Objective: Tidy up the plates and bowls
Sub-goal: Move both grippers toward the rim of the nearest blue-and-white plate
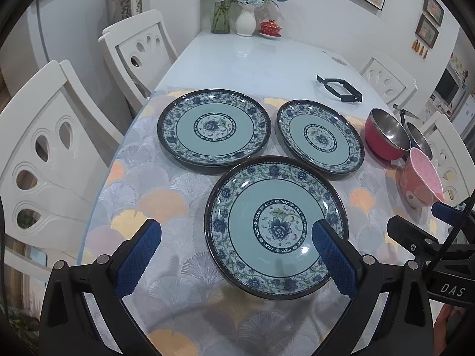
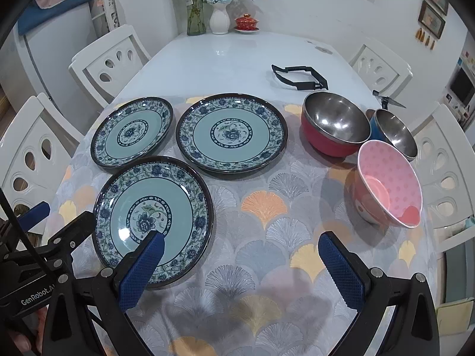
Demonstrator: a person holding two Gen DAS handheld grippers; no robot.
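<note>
Three blue floral plates lie flat on the table: a near plate [image 1: 276, 228] [image 2: 151, 219], a far left plate [image 1: 213, 127] [image 2: 132, 132] and a far right plate [image 1: 320, 138] [image 2: 231, 136]. A red steel-lined bowl [image 1: 384, 135] [image 2: 335, 124], a blue steel-lined bowl [image 2: 393, 130] and a pink dotted bowl [image 1: 421, 178] [image 2: 389, 184] stand to the right. My left gripper [image 1: 236, 256] is open and empty, low over the near plate's left side. My right gripper [image 2: 240, 270] is open and empty, over the cloth right of the near plate.
A fan-patterned cloth [image 2: 267, 207] covers the table's near half. A black frame part [image 1: 340, 89] [image 2: 299, 77] lies on the bare white tabletop behind. Vases and a red lidded cup [image 2: 246, 23] stand at the far end. White chairs [image 1: 53, 154] flank both sides.
</note>
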